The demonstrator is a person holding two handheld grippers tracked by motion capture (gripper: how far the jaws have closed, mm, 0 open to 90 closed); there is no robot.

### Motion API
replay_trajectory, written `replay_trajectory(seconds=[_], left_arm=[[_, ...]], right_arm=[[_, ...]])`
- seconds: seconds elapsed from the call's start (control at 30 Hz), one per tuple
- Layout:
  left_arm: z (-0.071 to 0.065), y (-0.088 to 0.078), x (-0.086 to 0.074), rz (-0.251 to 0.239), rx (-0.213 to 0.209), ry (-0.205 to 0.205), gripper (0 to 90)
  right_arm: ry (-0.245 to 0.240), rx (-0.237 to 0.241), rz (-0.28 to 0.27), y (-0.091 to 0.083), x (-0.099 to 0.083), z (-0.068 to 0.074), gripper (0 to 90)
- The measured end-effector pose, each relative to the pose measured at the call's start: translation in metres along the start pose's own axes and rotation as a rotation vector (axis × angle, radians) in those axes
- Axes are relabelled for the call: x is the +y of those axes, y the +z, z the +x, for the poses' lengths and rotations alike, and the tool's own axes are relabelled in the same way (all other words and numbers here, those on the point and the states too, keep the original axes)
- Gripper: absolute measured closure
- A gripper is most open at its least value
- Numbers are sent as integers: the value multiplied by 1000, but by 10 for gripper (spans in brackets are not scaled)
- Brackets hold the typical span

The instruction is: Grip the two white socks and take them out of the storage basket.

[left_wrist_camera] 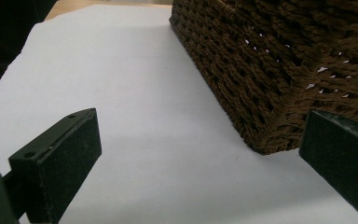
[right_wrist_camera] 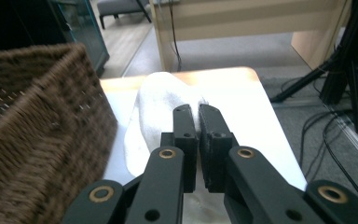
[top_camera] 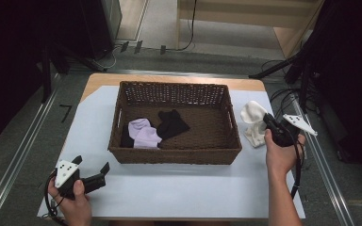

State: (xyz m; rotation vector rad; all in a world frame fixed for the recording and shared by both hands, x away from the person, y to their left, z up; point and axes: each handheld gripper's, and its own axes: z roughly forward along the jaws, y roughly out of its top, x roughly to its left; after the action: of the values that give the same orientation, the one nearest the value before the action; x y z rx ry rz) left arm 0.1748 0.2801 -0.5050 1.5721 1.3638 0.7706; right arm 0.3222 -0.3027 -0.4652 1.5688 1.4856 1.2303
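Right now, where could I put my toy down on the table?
Bare patches: the sheet in front of the basket, and left of it. Crowded: inside by the socks, and right, where the right tool grips white cloth.

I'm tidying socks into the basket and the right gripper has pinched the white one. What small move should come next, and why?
Probably lift the white sock and carry it left over the wicker basket's rim. The right gripper is shut on it, the sock sits on the white sheet just outside the basket, and a lilac sock and black sock already lie inside.
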Motion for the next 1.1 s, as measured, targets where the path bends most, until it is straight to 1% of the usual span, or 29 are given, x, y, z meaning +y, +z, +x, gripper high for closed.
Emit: replay_trajectory(seconds=[0.07, 0.13, 0.17, 0.2, 0.23, 0.33, 0.37, 0.4, 0.47, 0.57, 0.63, 0.67, 0.8, 0.9, 0.97, 1.0, 1.1], left_arm=[[0, 0, 0, 0, -1, -1, 0], [0, 0, 0, -1, -1, -1, 0], [0, 0, 0, 0, -1, -1, 0], [0, 0, 0, -1, -1, -1, 0], [0, 0, 0, -1, -3, -1, 0], [0, 0, 0, -2, -3, -1, 0], [0, 0, 0, -1, -3, -1, 0], [0, 0, 0, -1, -3, -2, 0], [0, 0, 0, -1, -2, -1, 0], [0, 0, 0, -2, -1, 2, 0], [0, 0, 0, -3, 0, 2, 0], [0, 0, 0, -4, 0, 2, 0], [-1, -1, 0, -4, 2, 5, 0], [-1, 0, 0, -6, 1, 8, 0], [-1, 0, 0, -8, 1, 10, 0], [-1, 0, 0, -7, 1, 12, 0], [-1, -1, 0, -8, 1, 12, 0]], right_arm=[[0, -11, 15, 2, -5, -2, 865], [10, -14, 26, 3, -10, -5, 863], [7, -16, 32, 3, -11, -6, 860], [7, -24, 34, 3, -13, -8, 845], [9, -29, 31, 3, -14, -10, 813], [23, -32, -1, -1, -18, -12, 559], [10, -35, -9, -3, -18, -11, 505], [-3, -49, -14, -5, -19, -10, 455], [-27, -55, -26, -11, -22, -11, 407], [-20, -22, -18, -22, -29, -14, 333], [-54, -19, -28, -26, -33, -16, 303], [-56, -5, -26, -30, -36, -18, 271], [-50, 14, -18, -43, -47, -25, 172], [-65, 16, -16, -52, -54, -30, 143], [-63, 16, -6, -58, -58, -34, 143], [-59, 23, -7, -63, -61, -37, 142], [-63, 21, 0, -72, -66, -43, 142]])
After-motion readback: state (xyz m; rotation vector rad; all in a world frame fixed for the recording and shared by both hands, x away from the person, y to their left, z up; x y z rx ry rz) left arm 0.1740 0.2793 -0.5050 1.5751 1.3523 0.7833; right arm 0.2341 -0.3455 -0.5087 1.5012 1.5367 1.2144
